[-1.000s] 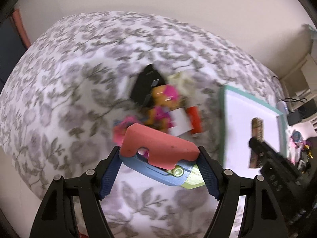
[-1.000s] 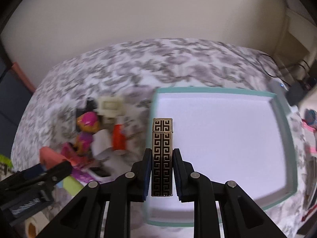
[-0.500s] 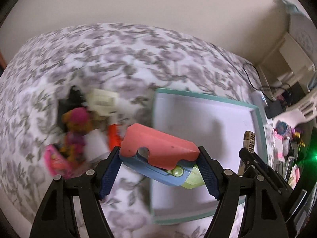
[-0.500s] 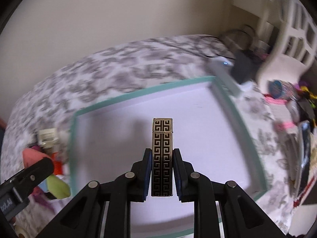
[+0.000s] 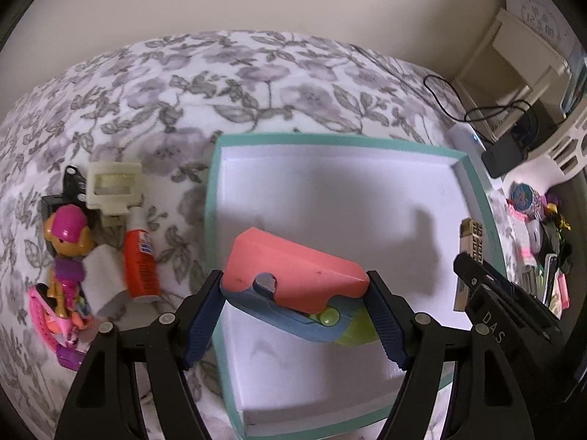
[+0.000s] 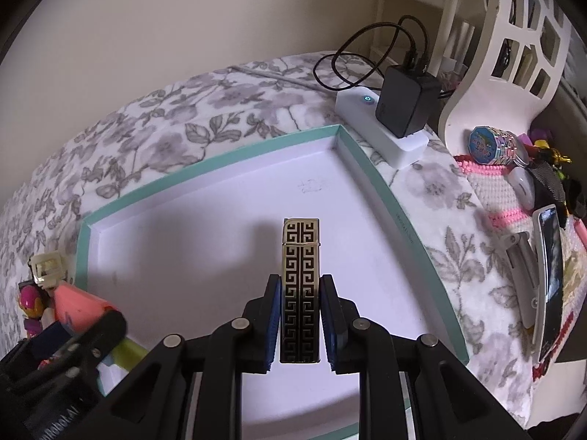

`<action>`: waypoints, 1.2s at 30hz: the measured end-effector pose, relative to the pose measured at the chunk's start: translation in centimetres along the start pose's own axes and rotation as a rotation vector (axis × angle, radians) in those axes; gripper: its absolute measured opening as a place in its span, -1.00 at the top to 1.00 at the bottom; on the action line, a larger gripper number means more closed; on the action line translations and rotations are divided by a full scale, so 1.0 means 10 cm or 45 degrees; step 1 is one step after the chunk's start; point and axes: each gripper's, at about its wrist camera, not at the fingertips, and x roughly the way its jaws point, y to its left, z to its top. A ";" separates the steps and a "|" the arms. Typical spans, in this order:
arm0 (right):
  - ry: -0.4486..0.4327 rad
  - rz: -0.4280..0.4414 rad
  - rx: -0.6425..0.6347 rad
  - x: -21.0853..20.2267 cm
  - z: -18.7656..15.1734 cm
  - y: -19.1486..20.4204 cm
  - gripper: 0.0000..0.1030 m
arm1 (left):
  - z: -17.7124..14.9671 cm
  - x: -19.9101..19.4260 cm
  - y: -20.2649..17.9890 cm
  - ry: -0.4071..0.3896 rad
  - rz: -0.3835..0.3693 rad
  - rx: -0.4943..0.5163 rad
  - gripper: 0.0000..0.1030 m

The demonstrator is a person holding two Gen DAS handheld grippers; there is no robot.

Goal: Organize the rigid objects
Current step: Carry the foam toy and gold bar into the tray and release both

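Note:
My left gripper (image 5: 295, 295) is shut on a coral, blue and lime plastic toy piece (image 5: 293, 271), held above the left part of a shallow white box with a teal rim (image 5: 211, 198). My right gripper (image 6: 300, 293) is shut on a slim gold-and-black lighter with a Greek-key pattern (image 6: 301, 256), upright over the same box's white floor (image 6: 205, 242). In the left wrist view the lighter (image 5: 471, 236) and the right gripper's black body show at the box's right rim. Nothing lies on the part of the box floor that I see.
Left of the box on the floral bedspread lie a doll in a pink helmet (image 5: 66, 242), an orange glue bottle (image 5: 141, 267), a cream clip (image 5: 113, 185) and a pink piece (image 5: 47, 315). Right of the box sit a white power strip with a black charger (image 6: 405, 104), a phone (image 6: 548, 278) and trinkets.
Both grippers have swung to the right, from the pile of toys to over the teal-rimmed box, each keeping its object. The toy pile now sits at the far left.

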 end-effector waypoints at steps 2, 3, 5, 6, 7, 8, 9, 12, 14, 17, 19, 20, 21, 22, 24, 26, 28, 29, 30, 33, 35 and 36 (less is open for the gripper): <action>0.011 0.001 -0.009 0.02 -0.02 0.01 0.57 | -0.03 0.05 -0.02 0.013 0.005 0.015 -0.49; 0.020 0.000 -0.013 0.04 -0.02 0.01 0.57 | -0.04 0.07 -0.03 0.020 0.011 0.024 -0.49; 0.045 -0.001 -0.018 0.08 -0.05 0.01 0.57 | -0.06 0.12 -0.04 0.034 0.019 0.037 -0.49; 0.058 0.001 -0.018 0.11 -0.06 0.01 0.57 | -0.07 0.14 -0.04 0.043 0.023 0.042 -0.49; 0.072 0.003 -0.018 0.14 -0.07 0.01 0.57 | -0.08 0.16 -0.05 0.052 0.026 0.048 -0.49; 0.085 0.001 -0.021 0.17 -0.09 0.01 0.57 | -0.09 0.19 -0.05 0.061 0.030 0.051 -0.49; 0.096 -0.003 -0.024 0.20 -0.11 0.00 0.57 | -0.11 0.21 -0.05 0.070 0.035 0.054 -0.49; 0.117 -0.002 -0.019 0.26 -0.15 -0.03 0.57 | -0.15 0.26 -0.09 0.073 0.052 0.096 -0.49; 0.115 -0.003 -0.017 0.27 -0.16 -0.04 0.57 | -0.16 0.29 -0.11 0.088 0.058 0.108 -0.49; 0.114 -0.007 -0.024 0.27 -0.17 -0.03 0.57 | -0.20 0.33 -0.11 0.094 0.062 0.122 -0.49; 0.114 -0.009 -0.027 0.27 -0.17 -0.03 0.57 | -0.21 0.34 -0.12 0.094 0.073 0.139 -0.49; 0.114 -0.009 -0.027 0.27 -0.16 -0.03 0.57 | -0.23 0.34 -0.12 0.092 0.078 0.147 -0.49; 0.114 -0.009 -0.028 0.27 -0.16 -0.03 0.57 | -0.24 0.35 -0.13 0.091 0.083 0.156 -0.49; 0.115 -0.010 -0.029 0.27 -0.16 -0.02 0.56 | -0.25 0.36 -0.15 0.091 0.090 0.166 -0.49; 0.114 -0.015 -0.034 0.27 -0.16 -0.01 0.56 | -0.26 0.38 -0.17 0.094 0.099 0.178 -0.49; 0.114 -0.017 -0.036 0.26 -0.15 -0.01 0.56 | -0.27 0.38 -0.17 0.099 0.096 0.176 -0.50; 0.118 -0.014 -0.028 0.26 -0.15 -0.01 0.56 | -0.26 0.40 -0.17 0.106 0.085 0.166 -0.53; 0.120 -0.011 -0.022 0.25 -0.14 -0.01 0.56 | -0.25 0.39 -0.16 0.111 0.074 0.158 -0.55; 0.116 -0.008 -0.014 0.24 -0.13 -0.01 0.56 | -0.25 0.38 -0.15 0.111 0.068 0.148 -0.56; 0.086 0.003 0.003 0.16 -0.09 -0.03 0.55 | -0.23 0.33 -0.14 0.092 0.056 0.139 -0.63; 0.049 0.012 0.006 0.08 -0.06 -0.01 0.55 | -0.21 0.29 -0.14 0.077 0.053 0.136 -0.68; 0.033 0.015 0.003 0.04 -0.04 0.00 0.55 | -0.19 0.26 -0.14 0.068 0.056 0.134 -0.69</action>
